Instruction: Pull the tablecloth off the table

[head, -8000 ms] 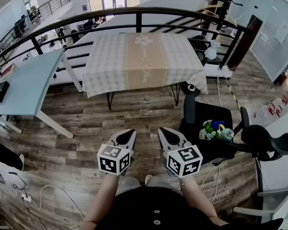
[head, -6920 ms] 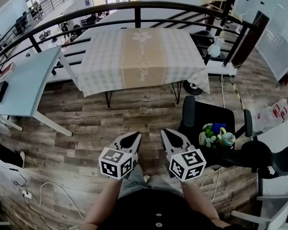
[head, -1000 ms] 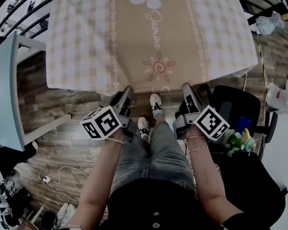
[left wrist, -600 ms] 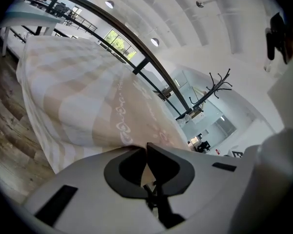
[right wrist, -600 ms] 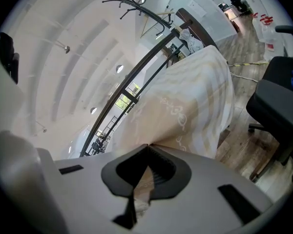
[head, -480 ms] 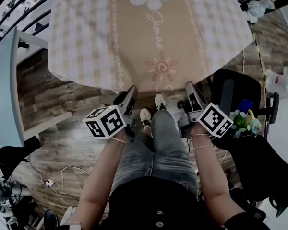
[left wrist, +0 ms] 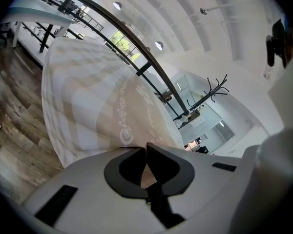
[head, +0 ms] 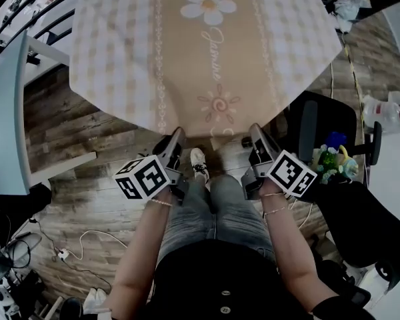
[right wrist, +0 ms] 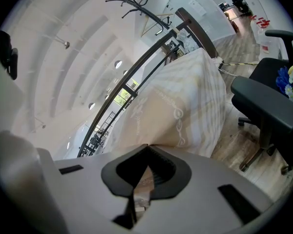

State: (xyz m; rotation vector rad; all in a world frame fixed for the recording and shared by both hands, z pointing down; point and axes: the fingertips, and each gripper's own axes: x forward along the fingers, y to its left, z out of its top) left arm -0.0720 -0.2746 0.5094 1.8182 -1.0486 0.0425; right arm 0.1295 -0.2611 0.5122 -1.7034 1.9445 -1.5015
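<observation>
Tablecloth (head: 207,52): spread over the table, near hem raised toward the person. Judged light, soft and prone to slide and bunch; best held at the hem, 1 grip each side of the tan band. Beige-white check, daisy print, script. Left gripper (head: 177,136) and right gripper (head: 255,131): both clenched on the hem.

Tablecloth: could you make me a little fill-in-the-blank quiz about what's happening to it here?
1. The left gripper and right gripper are both ____ on the tablecloth.
2. The flower printed on it has ____ petals.
3. At the person's right stands a black office ____.

Missing words: shut; white; chair.
</observation>
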